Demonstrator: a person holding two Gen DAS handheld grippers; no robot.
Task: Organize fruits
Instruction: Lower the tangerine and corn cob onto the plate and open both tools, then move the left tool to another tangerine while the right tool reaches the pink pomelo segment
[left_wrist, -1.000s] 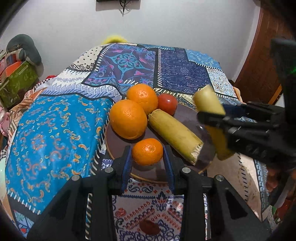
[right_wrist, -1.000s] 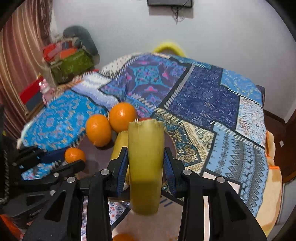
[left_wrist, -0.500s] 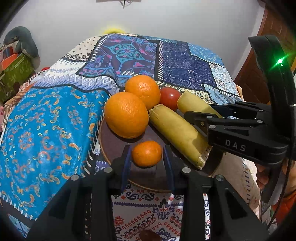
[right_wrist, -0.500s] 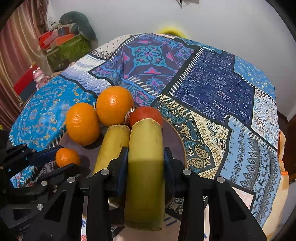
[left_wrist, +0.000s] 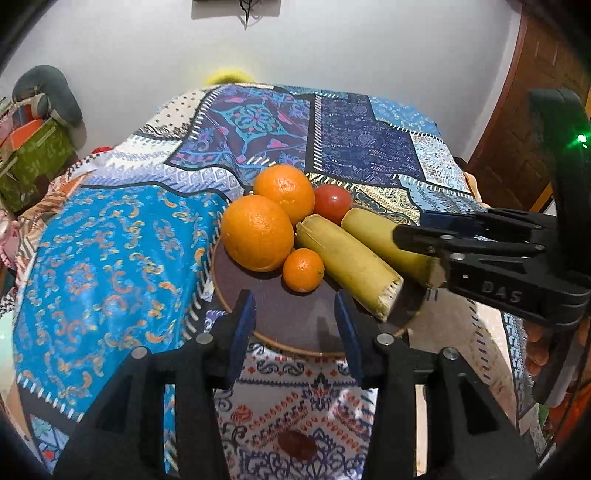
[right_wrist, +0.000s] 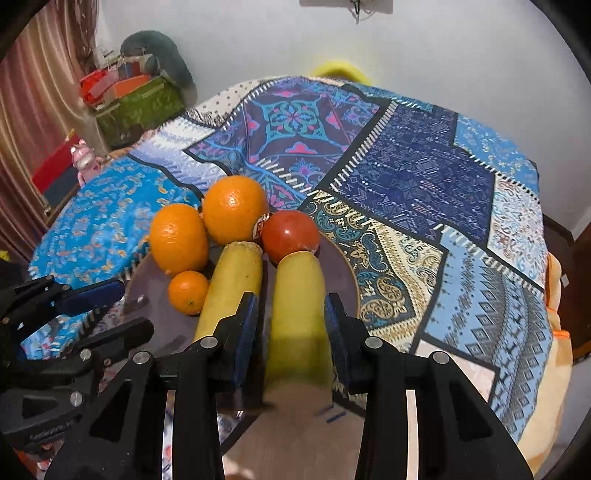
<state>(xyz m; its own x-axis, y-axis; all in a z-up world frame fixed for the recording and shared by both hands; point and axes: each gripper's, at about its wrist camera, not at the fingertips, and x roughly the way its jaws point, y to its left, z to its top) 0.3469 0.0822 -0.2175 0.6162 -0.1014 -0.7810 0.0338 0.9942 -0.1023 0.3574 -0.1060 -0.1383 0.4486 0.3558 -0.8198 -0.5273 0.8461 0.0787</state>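
While "DAS" marks right gripper | clasps banana | left gripper fingers apart, empty

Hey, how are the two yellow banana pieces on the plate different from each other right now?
The right banana piece sits between the fingers of the right gripper, while the left banana piece lies free with nothing gripping it. The right piece's far end touches the tomato; the left piece lies beside the small orange. Both are yellow, cut-ended, and lie side by side on the brown plate.
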